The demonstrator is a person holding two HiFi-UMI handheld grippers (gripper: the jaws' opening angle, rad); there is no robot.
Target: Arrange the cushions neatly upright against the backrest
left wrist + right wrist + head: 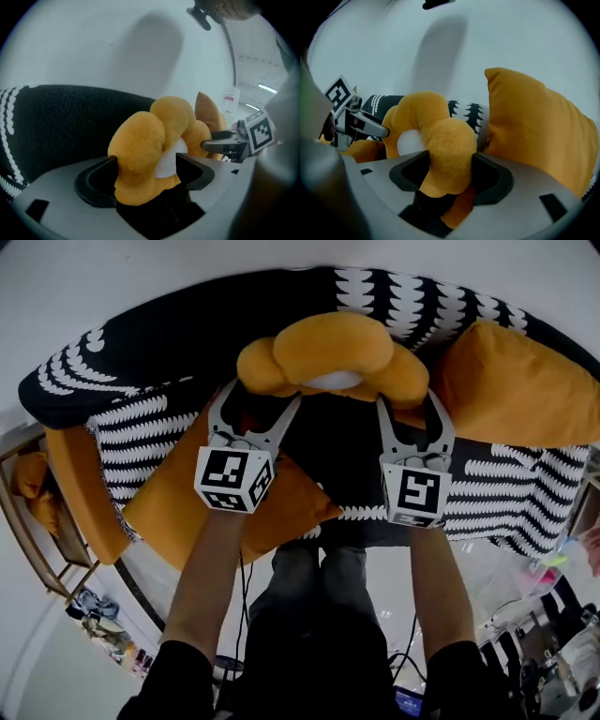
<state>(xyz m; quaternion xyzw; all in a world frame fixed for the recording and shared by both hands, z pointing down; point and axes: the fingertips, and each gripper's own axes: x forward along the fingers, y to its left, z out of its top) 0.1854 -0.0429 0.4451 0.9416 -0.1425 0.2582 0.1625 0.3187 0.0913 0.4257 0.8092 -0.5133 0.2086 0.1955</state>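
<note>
An orange flower-shaped cushion point(328, 348) point(154, 136) point(440, 140) with a white centre stands against the black, white-patterned sofa backrest point(169, 334). My left gripper point(262, 397) point(146, 168) has its jaws spread wide around the cushion's left petal, which fills the gap without looking squeezed. My right gripper point(410, 404) point(451, 168) is shut on the right petal, which bulges above the pads. A square orange cushion point(525, 390) point(534, 126) leans against the backrest just to the right. Another orange cushion point(178, 502) lies flat on the seat at the left.
A long orange cushion point(80, 484) hangs over the sofa's left end. A wooden shelf point(37, 521) stands beyond it. Cables and clutter point(553, 615) lie on the floor at the lower right. The person's legs point(319, 615) stand in front of the seat.
</note>
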